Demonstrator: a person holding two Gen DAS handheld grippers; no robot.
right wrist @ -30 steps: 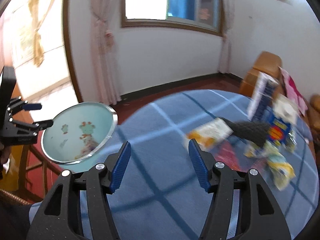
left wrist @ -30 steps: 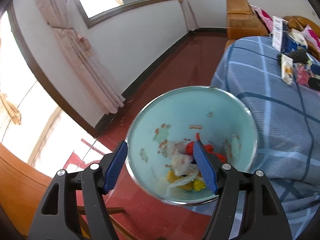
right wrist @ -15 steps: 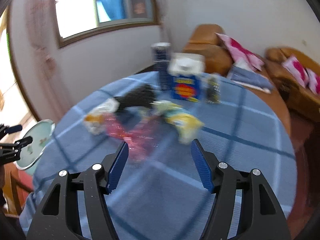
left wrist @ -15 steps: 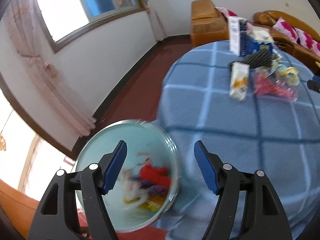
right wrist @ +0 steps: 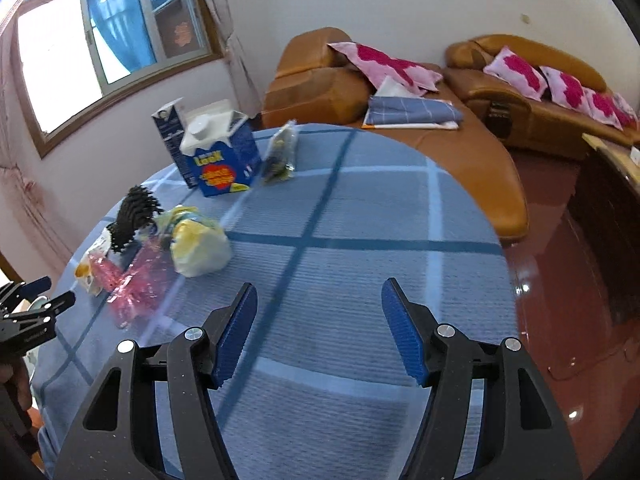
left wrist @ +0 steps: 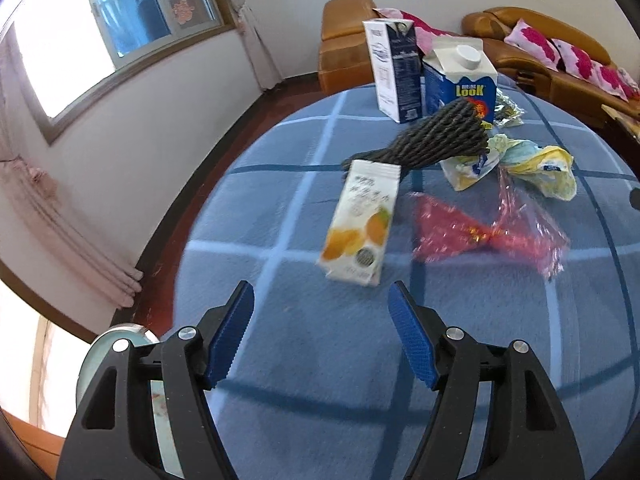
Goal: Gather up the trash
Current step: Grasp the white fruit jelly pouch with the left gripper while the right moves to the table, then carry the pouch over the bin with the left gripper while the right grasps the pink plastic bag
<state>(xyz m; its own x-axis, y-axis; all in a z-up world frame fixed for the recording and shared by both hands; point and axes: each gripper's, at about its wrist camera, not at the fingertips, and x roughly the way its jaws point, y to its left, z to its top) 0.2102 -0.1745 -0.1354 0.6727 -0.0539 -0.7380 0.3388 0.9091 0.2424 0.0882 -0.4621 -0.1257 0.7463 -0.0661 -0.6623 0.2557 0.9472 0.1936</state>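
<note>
Trash lies on a round table with a blue checked cloth [left wrist: 320, 360]. A white and orange juice carton [left wrist: 360, 228] lies just ahead of my open, empty left gripper [left wrist: 321, 340]. Beyond it are a pink cellophane wrapper [left wrist: 488, 232], a black mesh sleeve [left wrist: 432, 140], a crumpled yellow-white wrapper [left wrist: 520, 164], a blue Look carton [left wrist: 460, 80] and a dark blue carton [left wrist: 394, 68]. My right gripper [right wrist: 319, 330] is open and empty over bare cloth [right wrist: 360, 280], with the yellow wrapper [right wrist: 200, 248] and pink wrapper [right wrist: 132, 284] to its left.
The pale green trash bin [left wrist: 120, 336] shows at the lower left of the left wrist view, behind the gripper, off the table edge. Orange sofas with pink cushions [right wrist: 520, 76] stand beyond the table. A small clear packet [right wrist: 280, 156] lies near the Look carton [right wrist: 224, 160].
My left gripper has swung from over the bin to the table, now facing the juice carton. My right gripper has swung right across the table, away from the trash pile.
</note>
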